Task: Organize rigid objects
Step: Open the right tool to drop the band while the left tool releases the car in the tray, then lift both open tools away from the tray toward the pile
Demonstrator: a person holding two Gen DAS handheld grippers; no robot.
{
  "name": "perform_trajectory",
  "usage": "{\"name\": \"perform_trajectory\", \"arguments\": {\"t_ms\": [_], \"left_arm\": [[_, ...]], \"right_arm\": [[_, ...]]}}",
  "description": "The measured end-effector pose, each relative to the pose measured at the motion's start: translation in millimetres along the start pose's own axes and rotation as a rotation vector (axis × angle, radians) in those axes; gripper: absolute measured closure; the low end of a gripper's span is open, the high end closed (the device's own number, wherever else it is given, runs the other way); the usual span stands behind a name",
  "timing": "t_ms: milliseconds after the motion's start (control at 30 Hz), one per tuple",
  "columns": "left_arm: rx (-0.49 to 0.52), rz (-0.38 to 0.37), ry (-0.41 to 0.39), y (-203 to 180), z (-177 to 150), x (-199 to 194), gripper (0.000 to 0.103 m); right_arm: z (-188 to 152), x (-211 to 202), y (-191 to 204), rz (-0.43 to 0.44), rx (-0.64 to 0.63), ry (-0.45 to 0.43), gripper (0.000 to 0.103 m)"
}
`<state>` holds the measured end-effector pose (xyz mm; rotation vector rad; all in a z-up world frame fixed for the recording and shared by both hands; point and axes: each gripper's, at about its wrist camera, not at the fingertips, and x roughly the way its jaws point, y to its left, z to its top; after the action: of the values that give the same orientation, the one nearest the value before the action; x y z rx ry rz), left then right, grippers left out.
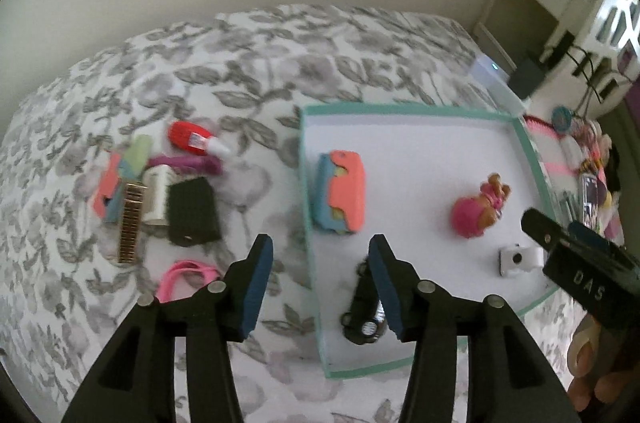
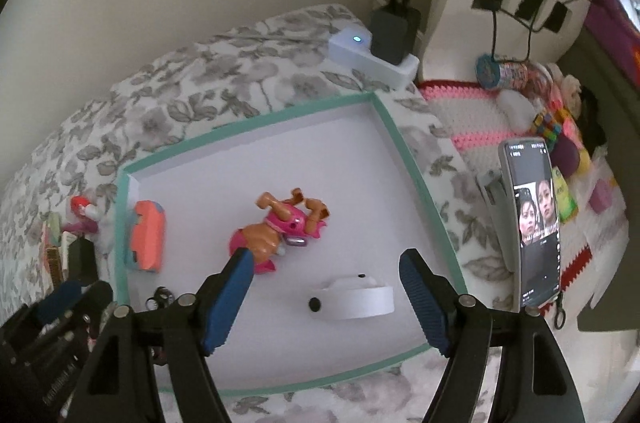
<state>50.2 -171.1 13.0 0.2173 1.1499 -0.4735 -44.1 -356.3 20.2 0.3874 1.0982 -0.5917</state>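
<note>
Your left claw (image 1: pixel 320 287) is spread wide and holds nothing, hanging over the tray's (image 1: pixel 400 111) left wall beside the black toy car (image 1: pixel 362 311). Your right claw (image 2: pixel 326 303) is spread too, empty, above the white camera toy (image 2: pixel 352 297). 4 items already lie in the tray, including the pup figure (image 2: pixel 280 227). The pile (image 1: pixel 160 191) on the bed is still to sort.
</note>
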Motion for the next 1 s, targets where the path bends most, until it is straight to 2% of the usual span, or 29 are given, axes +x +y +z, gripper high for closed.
{"name": "perform_trajectory", "arguments": {"t_ms": [233, 267, 300, 367, 467, 533, 600, 733, 800, 1000], "left_arm": [[-0.059, 0.036, -0.015, 18.7, 2.1, -4.4, 0.051], [-0.067, 0.042, -0.014, 21.6, 1.9, -4.0, 0.047], [-0.076, 0.049, -0.012, 24.3, 1.7, -3.8, 0.037], [-0.097, 0.062, -0.014, 29.9, 1.9, -2.7, 0.027], [-0.123, 0.078, -0.021, 37.5, 1.8, -3.9, 0.025], [-0.132, 0.095, -0.029, 42.2, 1.5, -4.4, 0.022], [-0.139, 0.104, -0.035, 45.8, 1.1, -5.8, 0.021], [-0.156, 0.119, -0.055, 53.5, 0.9, -8.2, 0.02], [-0.167, 0.125, -0.066, 58.1, 1.0, -9.4, 0.009], [-0.188, 0.148, -0.104, 71.3, 1.9, -16.5, 0.004]], "right_arm": [[-6.1, -3.3, 19.6, 0.004, -0.057, -0.008, 0.022], [-6.8, -3.0, 21.6, 0.005, -0.062, -0.008, 0.019], [-7.7, -2.6, 23.8, 0.007, -0.068, -0.008, 0.018], [-8.9, -1.8, 28.1, 0.013, -0.08, -0.006, 0.018], [-10.2, -3.0, 33.8, 0.031, -0.085, -0.021, 0.015], [-11.0, -4.7, 37.8, 0.044, -0.093, -0.033, 0.004], [-11.7, -6.4, 41.9, 0.048, -0.104, -0.047, 0.001], [-12.2, -9.2, 48.2, 0.052, -0.127, -0.068, 0.0], [-12.7, -10.0, 50.2, 0.056, -0.131, -0.076, 0.0], [-13.2, -9.2, 51.8, 0.072, -0.124, -0.083, 0.0]]}}
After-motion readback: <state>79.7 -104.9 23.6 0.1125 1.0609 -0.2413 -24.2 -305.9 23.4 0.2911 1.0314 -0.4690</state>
